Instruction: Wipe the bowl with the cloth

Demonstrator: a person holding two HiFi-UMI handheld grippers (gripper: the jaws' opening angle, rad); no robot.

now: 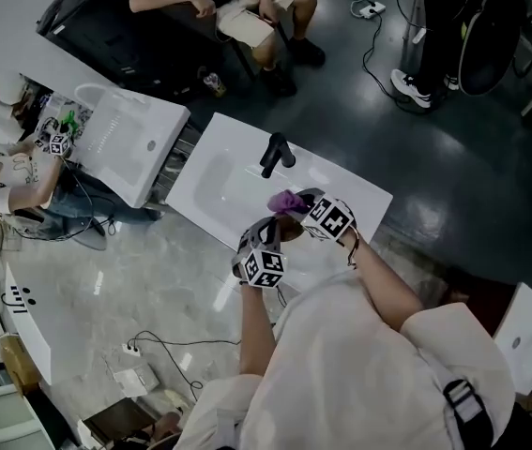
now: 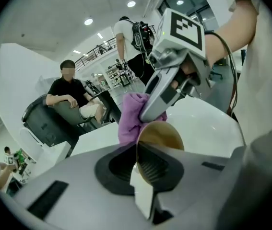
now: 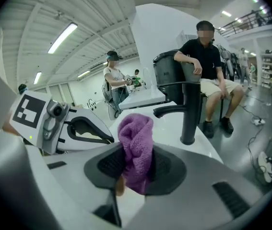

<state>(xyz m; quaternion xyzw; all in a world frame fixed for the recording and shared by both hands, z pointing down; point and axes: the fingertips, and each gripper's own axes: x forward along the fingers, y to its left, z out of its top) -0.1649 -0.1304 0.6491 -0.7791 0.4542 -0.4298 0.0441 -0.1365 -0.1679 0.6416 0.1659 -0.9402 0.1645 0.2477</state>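
Note:
Over the white sink [image 1: 231,184] I hold both grippers close together. My left gripper [image 2: 143,163] is shut on the rim of a golden-brown bowl [image 2: 160,135], which stands on edge between its jaws. My right gripper [image 3: 136,166] is shut on a bunched purple cloth [image 3: 136,145]. In the left gripper view the cloth [image 2: 132,115] presses against the bowl's far rim, with the right gripper [image 2: 160,98] just above it. From the head view the cloth [image 1: 287,201] shows between the left gripper [image 1: 266,256] and the right gripper [image 1: 311,216]; the bowl is mostly hidden there.
A black faucet [image 1: 276,154] rises at the sink's far side, close behind the cloth [image 3: 189,107]. A second white sink [image 1: 130,141] stands to the left, where another person [image 1: 7,172] works. A seated person [image 1: 247,7] and floor cables [image 1: 378,36] lie beyond.

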